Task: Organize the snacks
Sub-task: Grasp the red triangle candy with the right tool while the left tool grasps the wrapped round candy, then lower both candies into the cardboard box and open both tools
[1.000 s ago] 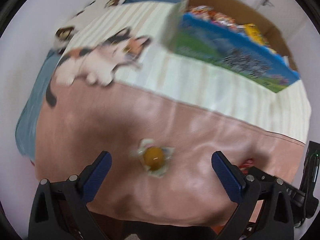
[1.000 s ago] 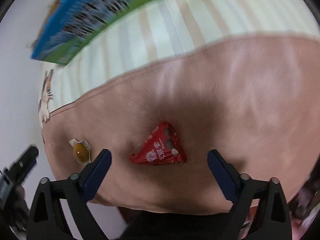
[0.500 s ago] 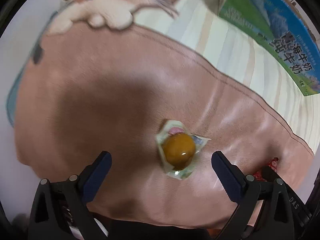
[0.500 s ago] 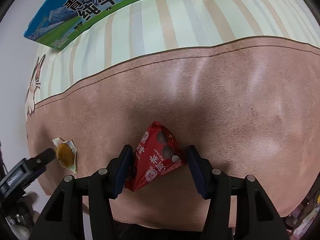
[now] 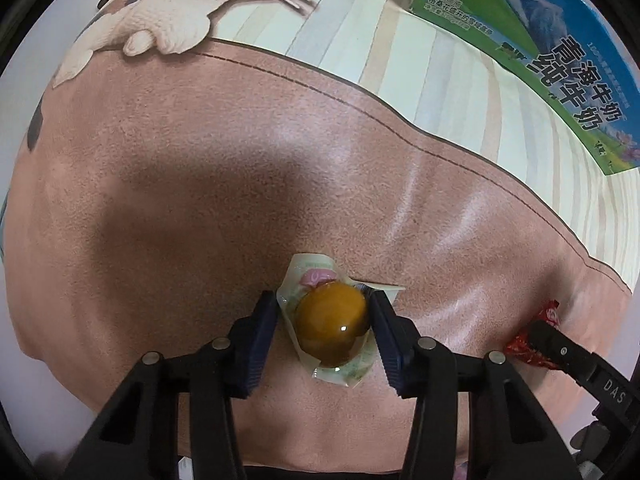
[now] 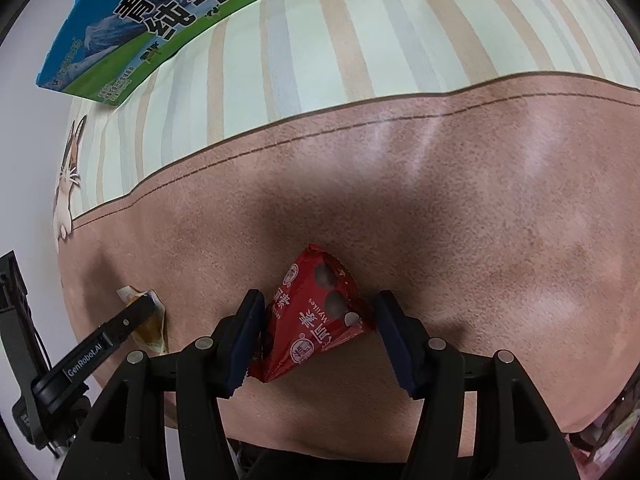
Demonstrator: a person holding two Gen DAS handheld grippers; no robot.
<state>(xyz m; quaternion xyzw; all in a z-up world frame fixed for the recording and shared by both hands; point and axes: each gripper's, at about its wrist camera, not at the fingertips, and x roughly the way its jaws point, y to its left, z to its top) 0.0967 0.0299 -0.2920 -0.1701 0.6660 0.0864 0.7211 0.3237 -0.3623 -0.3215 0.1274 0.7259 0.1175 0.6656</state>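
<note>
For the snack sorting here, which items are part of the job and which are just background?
Job items: wrapped jelly cup in the left gripper; red snack packet between the right gripper fingers; milk carton box.
Background: cat-print mat.

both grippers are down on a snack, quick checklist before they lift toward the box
1. Left gripper around the jelly cup: ok, its jaws have just closed and both pads press it.
2. Right gripper on the red triangular packet: cannot tell; left pad touches, a gap shows at the right pad.
3. Grippers apart from each other: ok.
4. Jelly cup's wrapper intact: cannot tell.
5. Milk carton box in view beyond the mat's striped part: ok.
6. Room inside the box: cannot tell, opening not visible.
</note>
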